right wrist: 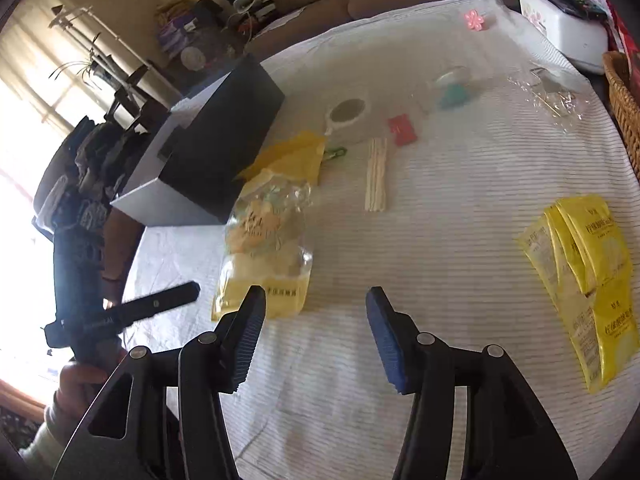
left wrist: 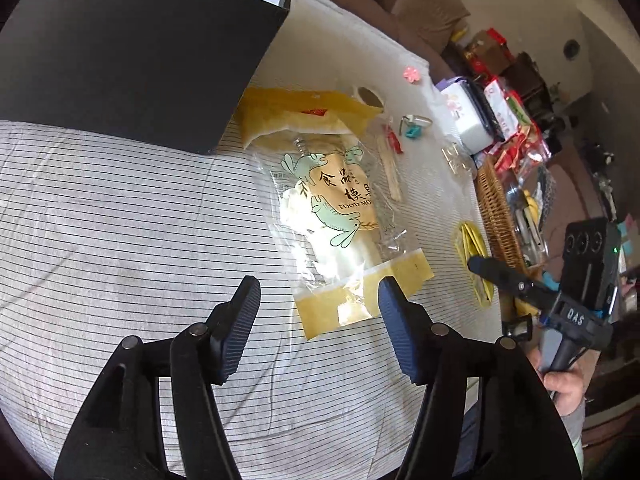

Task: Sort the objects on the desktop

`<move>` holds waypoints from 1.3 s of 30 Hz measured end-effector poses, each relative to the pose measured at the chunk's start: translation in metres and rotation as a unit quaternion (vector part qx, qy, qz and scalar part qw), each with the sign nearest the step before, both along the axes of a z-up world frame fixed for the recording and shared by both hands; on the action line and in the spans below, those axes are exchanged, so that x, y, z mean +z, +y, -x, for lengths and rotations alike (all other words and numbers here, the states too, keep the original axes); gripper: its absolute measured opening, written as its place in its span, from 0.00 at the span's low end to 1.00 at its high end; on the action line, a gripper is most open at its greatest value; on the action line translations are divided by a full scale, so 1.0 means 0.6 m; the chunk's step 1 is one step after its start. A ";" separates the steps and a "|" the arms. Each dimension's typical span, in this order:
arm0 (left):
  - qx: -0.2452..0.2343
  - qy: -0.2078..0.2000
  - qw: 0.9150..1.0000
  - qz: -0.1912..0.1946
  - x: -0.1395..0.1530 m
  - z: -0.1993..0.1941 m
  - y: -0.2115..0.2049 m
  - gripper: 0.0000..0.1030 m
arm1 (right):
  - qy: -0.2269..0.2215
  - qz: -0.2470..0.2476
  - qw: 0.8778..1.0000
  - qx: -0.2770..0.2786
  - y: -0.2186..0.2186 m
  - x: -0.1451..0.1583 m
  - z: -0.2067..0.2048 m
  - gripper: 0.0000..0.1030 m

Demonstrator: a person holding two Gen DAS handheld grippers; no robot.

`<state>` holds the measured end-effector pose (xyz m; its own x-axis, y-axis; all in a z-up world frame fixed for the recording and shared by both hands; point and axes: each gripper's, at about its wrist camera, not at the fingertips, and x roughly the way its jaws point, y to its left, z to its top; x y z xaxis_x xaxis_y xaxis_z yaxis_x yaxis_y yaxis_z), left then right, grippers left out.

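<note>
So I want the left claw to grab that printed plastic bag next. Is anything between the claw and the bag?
Nothing visible stands in the way. The left claw is open, and only bare striped tablecloth lies between it and the near end of the plastic bag. The black box sits off to the side.

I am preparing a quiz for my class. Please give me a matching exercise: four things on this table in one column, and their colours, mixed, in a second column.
Things:
1. box
2. flower clip
3. sachets
4. basket

Colours:
a. yellow
b. brown wicker
c. black outside
d. pink

Pairs: 1-c, 2-d, 3-a, 4-b
</note>
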<state>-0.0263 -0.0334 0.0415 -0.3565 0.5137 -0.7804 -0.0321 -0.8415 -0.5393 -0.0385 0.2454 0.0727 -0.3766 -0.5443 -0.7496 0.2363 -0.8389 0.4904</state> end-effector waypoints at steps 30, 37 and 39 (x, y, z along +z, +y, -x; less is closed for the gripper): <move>-0.141 0.029 0.989 0.025 -0.011 0.039 0.053 0.53 | -0.003 0.074 0.997 0.025 -0.082 -0.046 0.304 0.06; -0.055 0.013 0.998 -0.024 -0.005 0.013 -0.028 0.64 | -0.034 0.012 0.999 -0.009 -0.059 -0.037 0.271 0.42; -0.038 -0.003 0.999 -0.030 -0.017 0.014 -0.046 0.65 | -0.050 0.035 0.998 -0.009 -0.043 -0.040 0.240 0.63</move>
<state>-0.0349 -0.0608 0.0313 -0.3092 0.5860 -0.7490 -0.0916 -0.8023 -0.5898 -0.1823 0.2193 0.0489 -0.3114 -0.5902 -0.7448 0.1689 -0.8056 0.5678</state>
